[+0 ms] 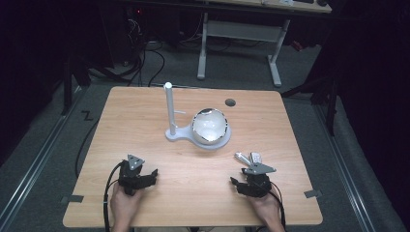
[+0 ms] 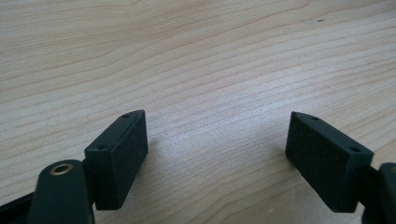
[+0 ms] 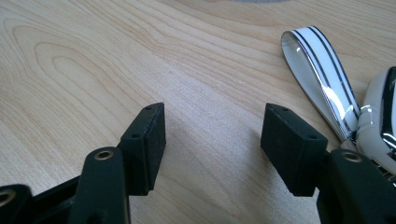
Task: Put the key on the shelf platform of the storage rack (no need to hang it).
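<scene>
**Beside the right tool: take the key fob cleanly**

Just right of the right tool (image 3: 212,140), whose jaws gape with nothing between them, lies the fob (image 3: 380,126) with its strap (image 3: 322,79) on the counter (image 3: 93,70). Swing right, straddle the strap squarely, then close. The left tool (image 2: 217,154) rests open, empty.

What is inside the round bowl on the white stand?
The bowl on the white stand looks shiny and empty in the high view. Its bottom is washed out by reflections, so something small there cannot be excluded.
</scene>
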Demonstrator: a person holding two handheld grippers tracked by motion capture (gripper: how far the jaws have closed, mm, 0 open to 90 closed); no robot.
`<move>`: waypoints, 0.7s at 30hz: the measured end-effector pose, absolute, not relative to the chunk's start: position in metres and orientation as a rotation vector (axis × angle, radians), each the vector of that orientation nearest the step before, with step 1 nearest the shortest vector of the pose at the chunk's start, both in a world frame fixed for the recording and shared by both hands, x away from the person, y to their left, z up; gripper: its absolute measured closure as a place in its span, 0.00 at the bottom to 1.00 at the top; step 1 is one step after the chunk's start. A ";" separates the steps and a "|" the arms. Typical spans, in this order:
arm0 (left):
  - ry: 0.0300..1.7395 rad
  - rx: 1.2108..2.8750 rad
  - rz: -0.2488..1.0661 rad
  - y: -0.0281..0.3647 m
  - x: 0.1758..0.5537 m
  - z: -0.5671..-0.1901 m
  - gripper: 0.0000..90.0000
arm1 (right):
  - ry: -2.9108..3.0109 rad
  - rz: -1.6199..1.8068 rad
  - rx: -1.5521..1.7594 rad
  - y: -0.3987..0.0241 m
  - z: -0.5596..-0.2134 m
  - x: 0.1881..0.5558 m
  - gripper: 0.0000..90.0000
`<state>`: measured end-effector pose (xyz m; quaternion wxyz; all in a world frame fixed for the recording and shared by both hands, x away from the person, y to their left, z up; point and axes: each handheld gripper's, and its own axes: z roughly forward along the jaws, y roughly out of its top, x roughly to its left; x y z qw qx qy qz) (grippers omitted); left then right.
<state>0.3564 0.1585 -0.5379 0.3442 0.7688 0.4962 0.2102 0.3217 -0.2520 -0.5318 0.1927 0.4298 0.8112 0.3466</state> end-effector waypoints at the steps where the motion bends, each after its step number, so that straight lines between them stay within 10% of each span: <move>1: 1.289 1.997 0.546 0.159 0.356 -0.538 0.24 | 2.275 0.977 1.213 -0.252 -0.532 0.322 0.46; 21: 1.288 1.999 0.545 0.159 0.356 -0.538 0.24 | 2.252 1.030 1.235 -0.258 -0.521 0.316 0.50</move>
